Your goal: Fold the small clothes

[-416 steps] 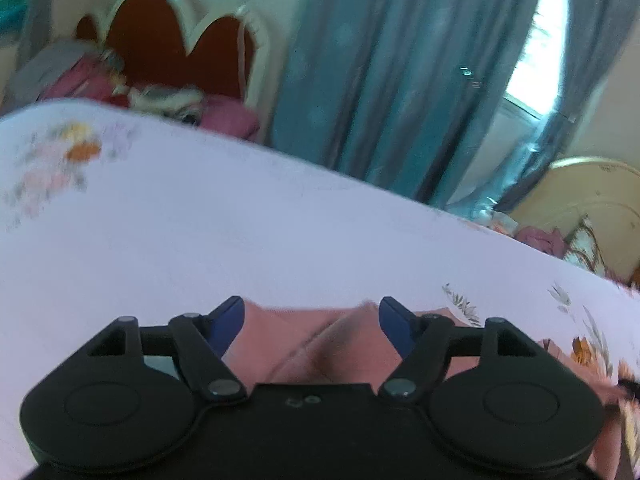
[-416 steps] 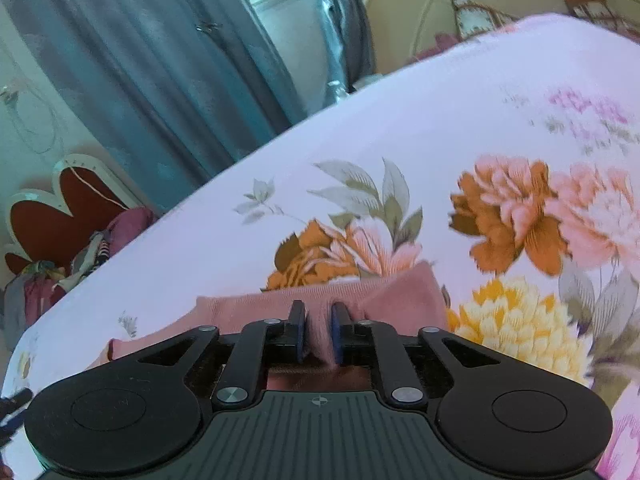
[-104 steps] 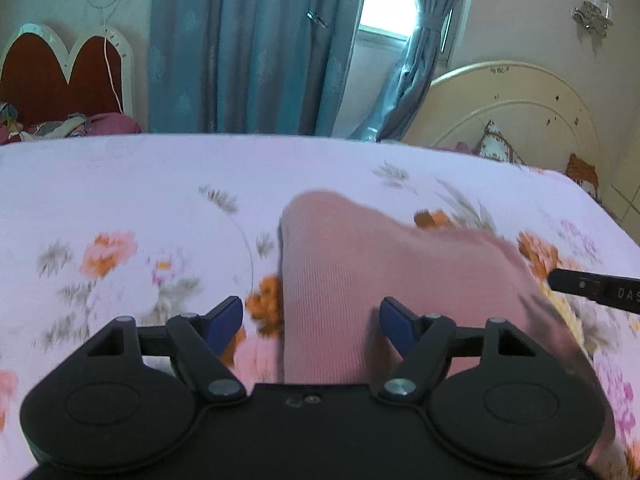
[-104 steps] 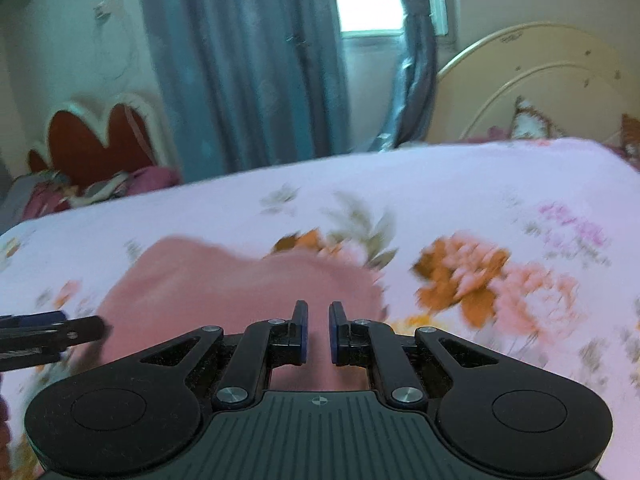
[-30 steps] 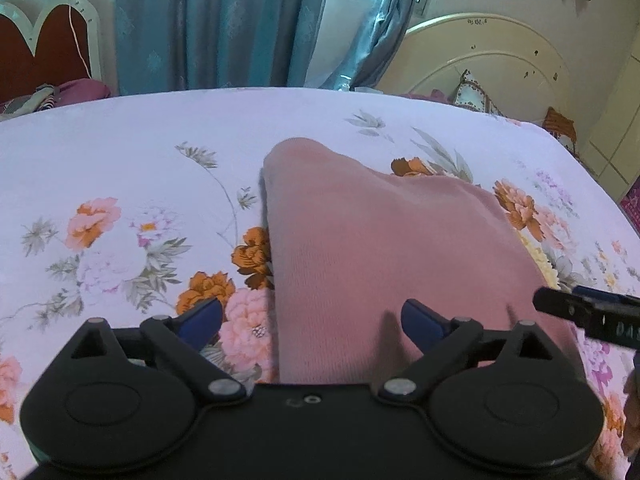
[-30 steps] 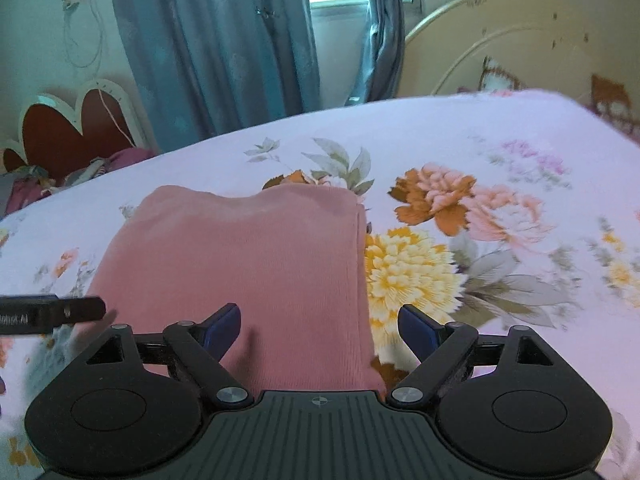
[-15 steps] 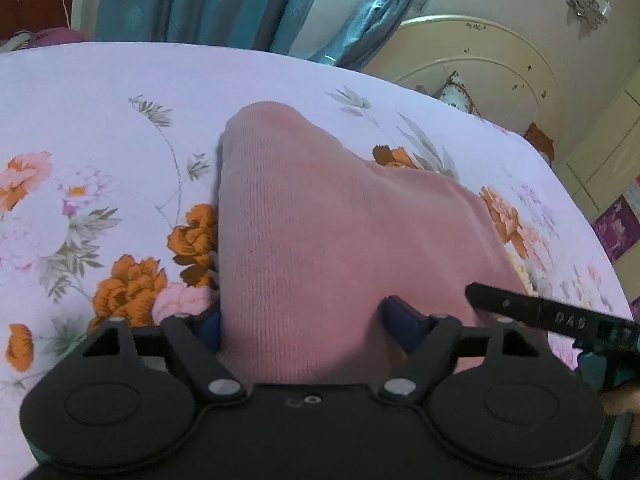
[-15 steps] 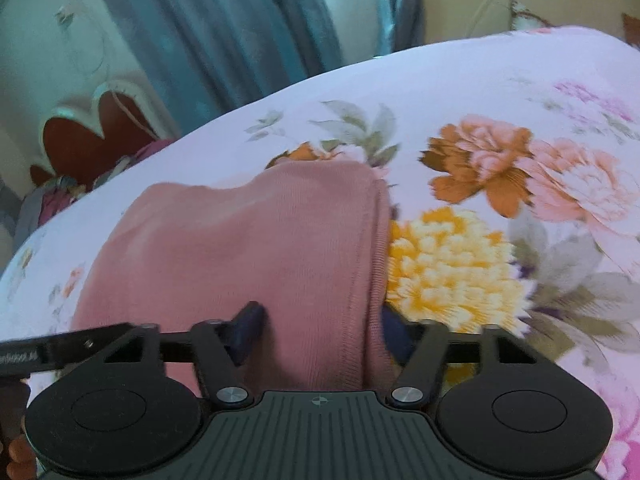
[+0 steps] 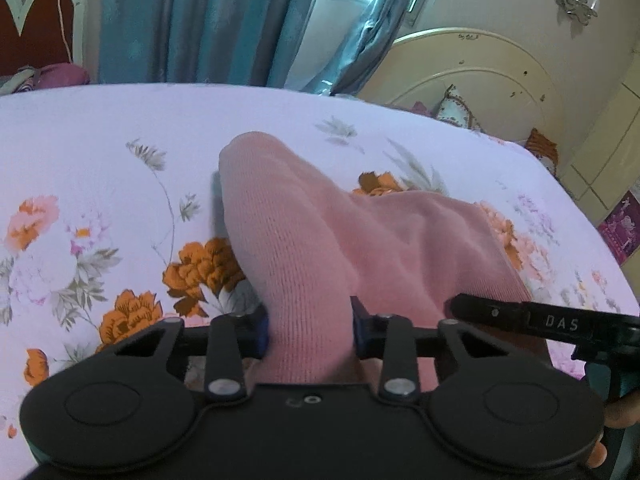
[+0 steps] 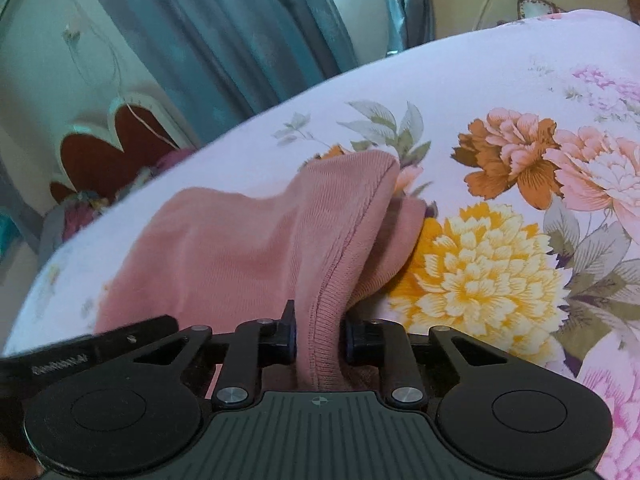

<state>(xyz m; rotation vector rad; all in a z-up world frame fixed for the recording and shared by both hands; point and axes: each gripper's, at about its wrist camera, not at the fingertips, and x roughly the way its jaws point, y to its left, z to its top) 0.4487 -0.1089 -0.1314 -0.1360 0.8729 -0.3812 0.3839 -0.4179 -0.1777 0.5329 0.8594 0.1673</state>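
Note:
A folded pink knit garment (image 9: 320, 220) lies on the floral bedsheet (image 9: 100, 152). My left gripper (image 9: 310, 332) has its blue pads pinching the garment's near left edge, which bunches up into a ridge between them; the jaws are still closing. In the right wrist view, the same pink garment (image 10: 240, 248) has its hemmed right edge lifted into a fold, and my right gripper (image 10: 319, 336) pinches that hem, its jaws closing too. A finger of the right gripper (image 9: 540, 320) shows at the left wrist view's right side. The near edge of the garment is hidden under both grippers.
Blue curtains (image 9: 208, 20) and a window stand behind the bed. A cream headboard (image 9: 480, 76) with a cushion is at the far right, and a red heart-shaped headboard (image 10: 112, 152) with a pile of clothes at the far left. Sheet (image 10: 520, 200) stretches right of the garment.
Both grippers went from wide open over the garment's near corners to closed on the fabric. The cloth now bunches up between the pads, and the right hem has lifted.

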